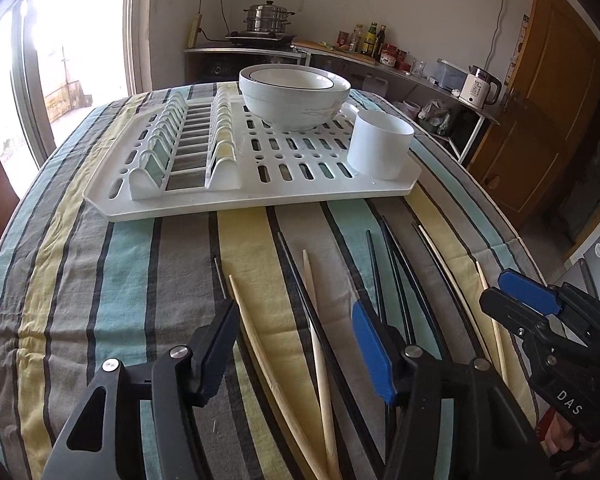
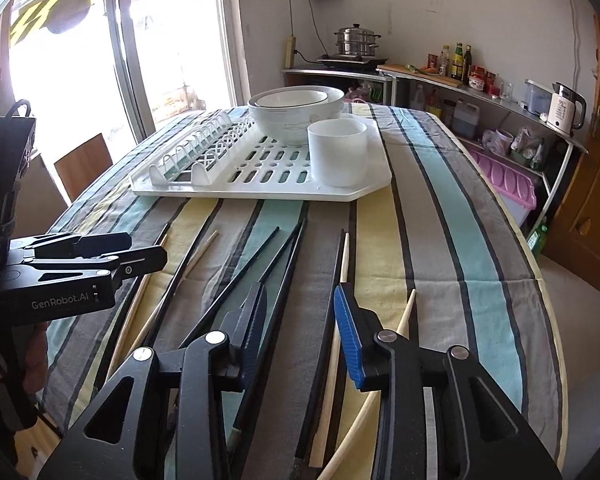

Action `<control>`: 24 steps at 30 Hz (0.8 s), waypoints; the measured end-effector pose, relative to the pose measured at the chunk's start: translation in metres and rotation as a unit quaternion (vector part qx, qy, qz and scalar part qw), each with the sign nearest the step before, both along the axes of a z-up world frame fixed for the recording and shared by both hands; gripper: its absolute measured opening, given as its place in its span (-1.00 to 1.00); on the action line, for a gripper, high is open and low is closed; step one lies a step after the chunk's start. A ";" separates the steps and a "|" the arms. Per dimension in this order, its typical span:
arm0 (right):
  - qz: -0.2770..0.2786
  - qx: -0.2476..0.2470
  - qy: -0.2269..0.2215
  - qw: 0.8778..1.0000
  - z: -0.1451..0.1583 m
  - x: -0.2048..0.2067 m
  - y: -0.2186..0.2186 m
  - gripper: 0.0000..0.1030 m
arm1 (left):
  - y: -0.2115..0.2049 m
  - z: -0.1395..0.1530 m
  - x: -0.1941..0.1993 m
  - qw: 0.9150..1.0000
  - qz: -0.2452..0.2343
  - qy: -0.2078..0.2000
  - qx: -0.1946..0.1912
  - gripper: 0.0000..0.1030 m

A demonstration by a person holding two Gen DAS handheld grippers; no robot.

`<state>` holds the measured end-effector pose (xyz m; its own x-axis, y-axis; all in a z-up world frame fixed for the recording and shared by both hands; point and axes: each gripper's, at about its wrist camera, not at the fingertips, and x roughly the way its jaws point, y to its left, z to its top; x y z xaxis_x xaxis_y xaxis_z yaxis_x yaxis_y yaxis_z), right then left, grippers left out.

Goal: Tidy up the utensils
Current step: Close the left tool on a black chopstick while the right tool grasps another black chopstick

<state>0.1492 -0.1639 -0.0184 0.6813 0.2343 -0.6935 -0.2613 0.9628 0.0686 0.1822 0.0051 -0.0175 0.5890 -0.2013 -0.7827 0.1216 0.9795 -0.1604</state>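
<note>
We see the chopsticks, pale wooden ones (image 1: 318, 360) and black ones (image 1: 396, 276), lying loose and fanned out on the striped tablecloth (image 1: 112, 300) in front of the white drying rack (image 1: 236, 204), none of them in the white cup (image 1: 378, 146) that stands on the rack's near right corner. Our left gripper (image 1: 296, 344) hovers low over two wooden sticks with its jaws spread wide and holding nothing, and our right gripper (image 2: 300, 332) does the same over the black sticks, also parted and empty. Behind the cup, stacked bowls (image 1: 294, 94) sit on the rack.
</note>
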 end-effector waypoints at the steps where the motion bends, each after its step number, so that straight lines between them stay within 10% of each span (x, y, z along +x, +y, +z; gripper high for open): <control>1: 0.001 0.000 0.008 1.000 -0.002 0.007 0.001 -0.40 | -0.001 -0.003 0.007 1.000 0.000 0.009 0.002 -0.02; 24: 0.021 -0.022 0.096 0.995 -0.033 0.073 0.026 -0.70 | -0.001 -0.026 0.052 0.998 0.012 0.060 -0.005 -0.70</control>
<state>0.2227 -0.1377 -0.0513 0.5257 0.2264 -0.8200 -0.2882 0.9543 0.0788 0.2340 0.0036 -0.0434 0.4963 -0.1969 -0.8455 0.0780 0.9801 -0.1824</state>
